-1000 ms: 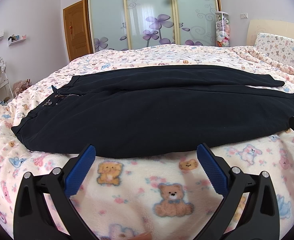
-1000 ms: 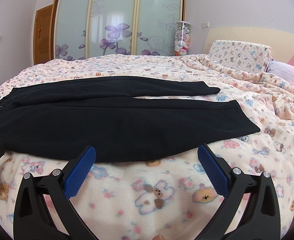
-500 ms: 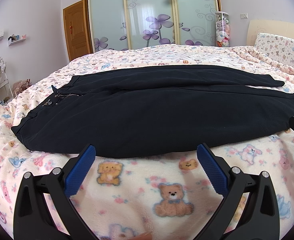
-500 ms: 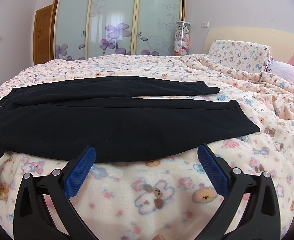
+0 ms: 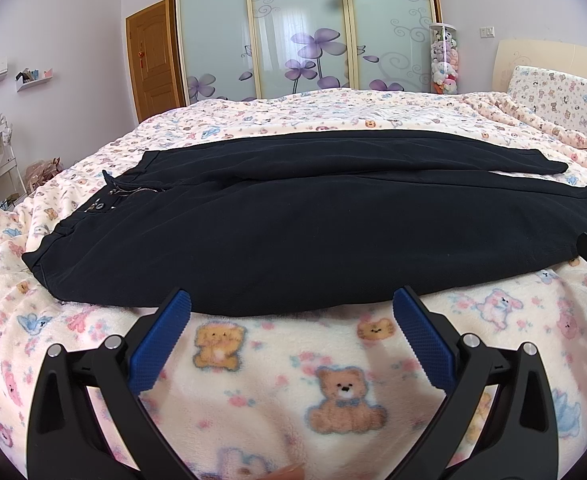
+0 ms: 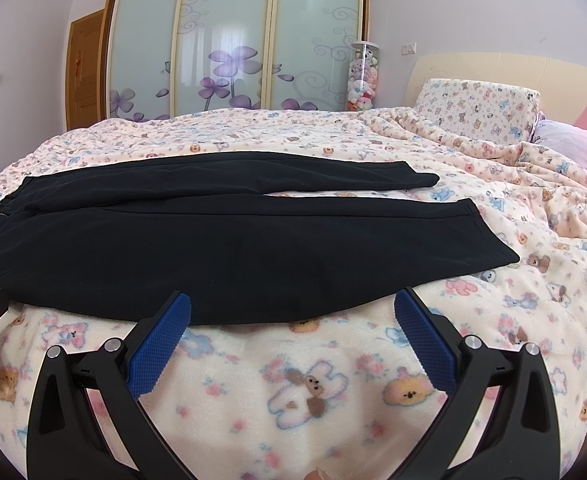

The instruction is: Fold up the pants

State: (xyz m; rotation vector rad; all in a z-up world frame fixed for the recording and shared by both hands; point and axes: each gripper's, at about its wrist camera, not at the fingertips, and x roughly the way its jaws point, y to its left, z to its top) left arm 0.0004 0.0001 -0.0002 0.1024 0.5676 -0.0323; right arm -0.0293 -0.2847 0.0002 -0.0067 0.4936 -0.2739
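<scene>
Black pants [image 5: 293,232] lie flat across the bed, waistband with zipper and buttons at the left, both legs stretched to the right; they also show in the right wrist view [image 6: 233,248]. My left gripper [image 5: 291,306] is open and empty, its blue pads just short of the pants' near edge. My right gripper [image 6: 292,308] is open and empty, also at the near edge, further along the leg. The leg hems [image 6: 489,236] lie at the right.
The bed is covered by a cream blanket with bear prints [image 5: 333,380]. A pillow [image 6: 477,108] and a headboard stand at the far right. A sliding wardrobe [image 5: 301,28], a wooden door [image 5: 153,60] and a tube of plush toys [image 5: 443,60] stand behind the bed.
</scene>
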